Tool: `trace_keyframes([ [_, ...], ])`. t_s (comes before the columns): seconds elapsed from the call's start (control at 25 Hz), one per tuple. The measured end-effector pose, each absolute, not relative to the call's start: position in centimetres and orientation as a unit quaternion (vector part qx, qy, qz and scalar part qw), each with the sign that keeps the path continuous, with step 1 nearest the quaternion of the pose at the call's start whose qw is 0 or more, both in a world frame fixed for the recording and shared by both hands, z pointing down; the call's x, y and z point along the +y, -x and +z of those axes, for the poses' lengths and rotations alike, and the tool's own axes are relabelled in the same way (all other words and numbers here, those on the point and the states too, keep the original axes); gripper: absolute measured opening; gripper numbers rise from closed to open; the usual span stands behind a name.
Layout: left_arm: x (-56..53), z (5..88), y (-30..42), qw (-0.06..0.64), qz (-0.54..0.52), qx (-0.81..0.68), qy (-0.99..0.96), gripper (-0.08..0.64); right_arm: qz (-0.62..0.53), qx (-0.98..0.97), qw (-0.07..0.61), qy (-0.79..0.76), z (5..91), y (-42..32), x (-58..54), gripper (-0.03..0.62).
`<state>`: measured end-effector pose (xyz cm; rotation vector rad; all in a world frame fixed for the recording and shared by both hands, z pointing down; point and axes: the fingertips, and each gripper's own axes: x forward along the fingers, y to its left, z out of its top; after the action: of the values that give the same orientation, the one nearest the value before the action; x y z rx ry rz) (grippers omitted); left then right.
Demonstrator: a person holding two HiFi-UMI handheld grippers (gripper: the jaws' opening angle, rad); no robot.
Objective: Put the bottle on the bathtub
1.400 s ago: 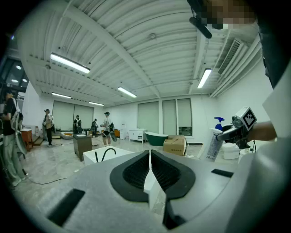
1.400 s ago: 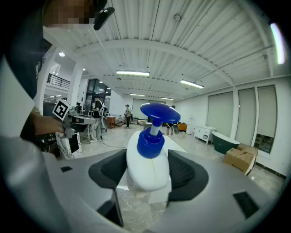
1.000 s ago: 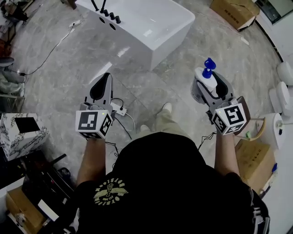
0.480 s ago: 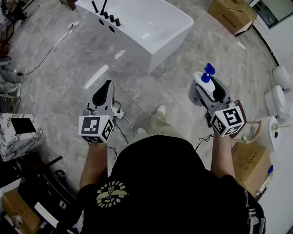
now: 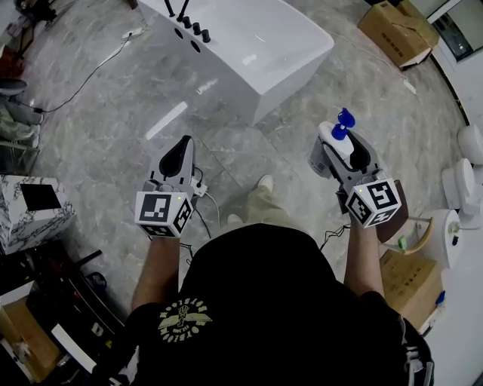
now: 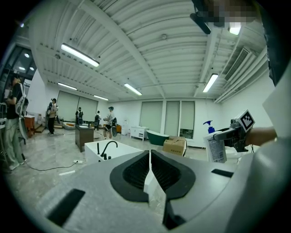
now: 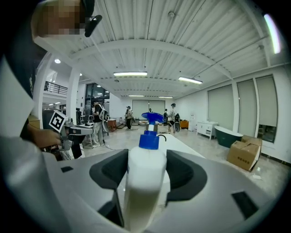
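Note:
A white pump bottle (image 5: 337,141) with a blue pump head (image 7: 149,129) is clamped between the jaws of my right gripper (image 5: 341,151), held upright above the floor at the right of the head view. The white bathtub (image 5: 266,53) with black taps (image 5: 190,22) on its near-left rim stands ahead, well apart from both grippers. My left gripper (image 5: 179,156) is shut with nothing between its black pads (image 6: 136,170). In the left gripper view the bottle (image 6: 214,145) shows at the right and the bathtub (image 6: 109,151) lies beyond the jaws.
Grey marble floor (image 5: 113,113) surrounds the tub, with a cable and power strip (image 5: 200,186) near the person's feet. Cardboard boxes (image 5: 400,30) lie at the far right, toilets (image 5: 456,188) at the right edge, a marbled box (image 5: 34,211) at left. Several people stand far off.
Both grippers have drifted slightly; the bathtub has shifted right and a little nearer in the head view as the person moves toward it. The bottle stays gripped.

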<state>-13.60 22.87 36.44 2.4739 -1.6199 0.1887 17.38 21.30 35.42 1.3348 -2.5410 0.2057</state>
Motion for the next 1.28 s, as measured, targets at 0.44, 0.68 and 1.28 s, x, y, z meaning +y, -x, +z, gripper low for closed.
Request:
trace_keyframes([
  [0.44,14.3,36.6,9.4,0.087,0.085,-0.536,-0.835,0.02,0.098,-0.884,0.102,-0.445,36.7,-19.6,13.4,0.265],
  [0.68,9.9,36.1,6.6,0.079,0.093,-0.539,-0.834,0.02,0.102,-0.892,0.1,-0.429,37.4,-21.6,9.6,0.265],
  [1.28,4.1,34.8,4.6,0.077,0.094,-0.602,-0.789,0.02,0.101,-0.924,0.103,-0.353,38.9,-23.2,1.2,0.264],
])
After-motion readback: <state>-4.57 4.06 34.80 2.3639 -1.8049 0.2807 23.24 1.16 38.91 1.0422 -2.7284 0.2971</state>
